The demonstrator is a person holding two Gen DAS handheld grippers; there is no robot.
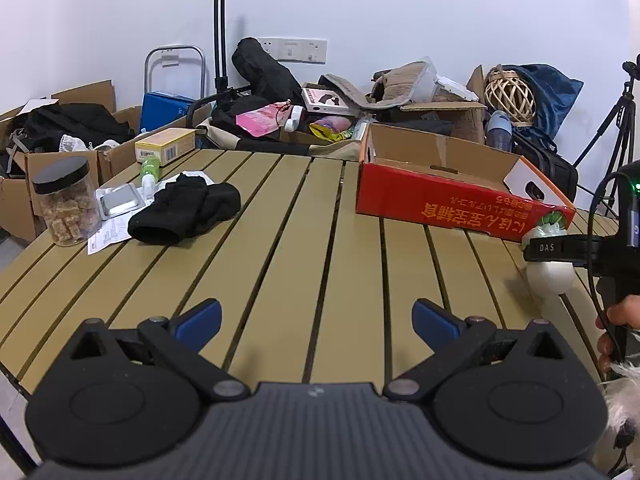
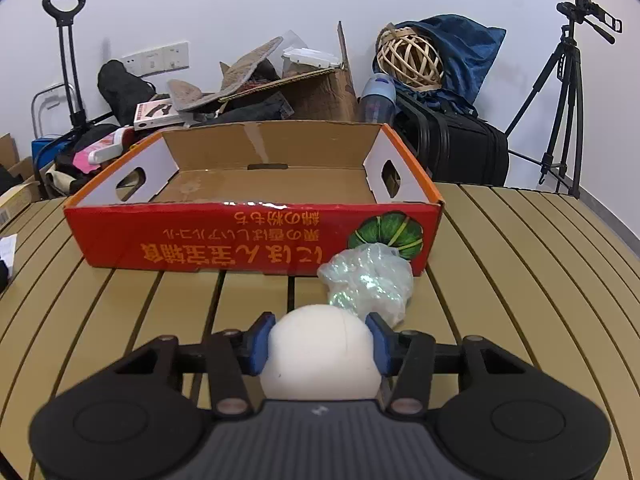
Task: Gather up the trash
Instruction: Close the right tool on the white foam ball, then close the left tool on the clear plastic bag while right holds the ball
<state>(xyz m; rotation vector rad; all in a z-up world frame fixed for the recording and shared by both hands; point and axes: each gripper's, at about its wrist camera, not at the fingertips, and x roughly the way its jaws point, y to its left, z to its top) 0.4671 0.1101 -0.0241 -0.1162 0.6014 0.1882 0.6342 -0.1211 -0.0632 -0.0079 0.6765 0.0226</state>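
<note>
My right gripper (image 2: 320, 340) is shut on a white ball (image 2: 320, 354), just above the slatted table. A crumpled clear plastic wrap (image 2: 368, 280) lies right in front of it, against the red cardboard box (image 2: 256, 240), whose open tray holds nothing. In the left wrist view the right gripper (image 1: 560, 248) holds the ball (image 1: 550, 276) beside the box (image 1: 452, 204). My left gripper (image 1: 316, 316) is open and empty over the table's middle. A black cloth (image 1: 186, 214), a paper sheet (image 1: 106, 236), a blister pack (image 1: 120, 202) and a small green bottle (image 1: 149, 170) lie at the far left.
A clear jar with a black lid (image 1: 66, 204) and a yellow carton (image 1: 166, 146) stand at the table's left edge (image 1: 24, 264). Behind the table are cardboard boxes, bags, a trolley handle (image 1: 218, 20), a suitcase (image 2: 460, 148) and a tripod (image 2: 564, 96).
</note>
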